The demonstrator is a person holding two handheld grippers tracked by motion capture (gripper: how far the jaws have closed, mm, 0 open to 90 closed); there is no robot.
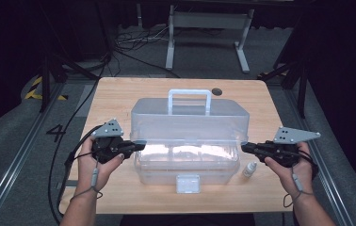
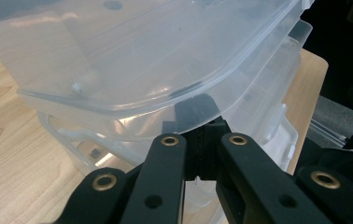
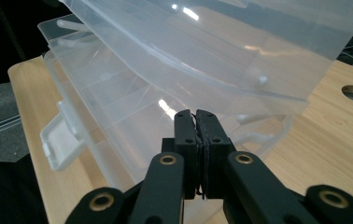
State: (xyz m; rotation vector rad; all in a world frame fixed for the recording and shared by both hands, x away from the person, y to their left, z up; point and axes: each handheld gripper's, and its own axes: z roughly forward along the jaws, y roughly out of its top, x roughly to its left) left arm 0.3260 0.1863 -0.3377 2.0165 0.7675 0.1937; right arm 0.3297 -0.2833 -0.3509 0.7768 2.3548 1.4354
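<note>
A clear plastic storage box (image 1: 185, 165) stands mid-table, its lid (image 1: 190, 123) tilted up off the base, with a white handle (image 1: 189, 100) on top. My left gripper (image 1: 142, 145) is shut and empty, its tips tucked under the lid's left rim. In the left gripper view the closed tips (image 2: 198, 114) show through the lid's rim (image 2: 132, 100). My right gripper (image 1: 243, 147) is at the box's right end, just under the lid's corner. The right gripper view shows its jaws pressed together (image 3: 194, 116) with nothing between them, in front of the lid (image 3: 221, 51) and base (image 3: 118, 116).
A small white dropper bottle (image 1: 249, 168) stands on the table right of the box, close to my right gripper. The box's front latch (image 1: 188, 183) hangs open. A round cable hole (image 1: 217, 91) lies in the wooden tabletop behind the box. Cables trail on the floor.
</note>
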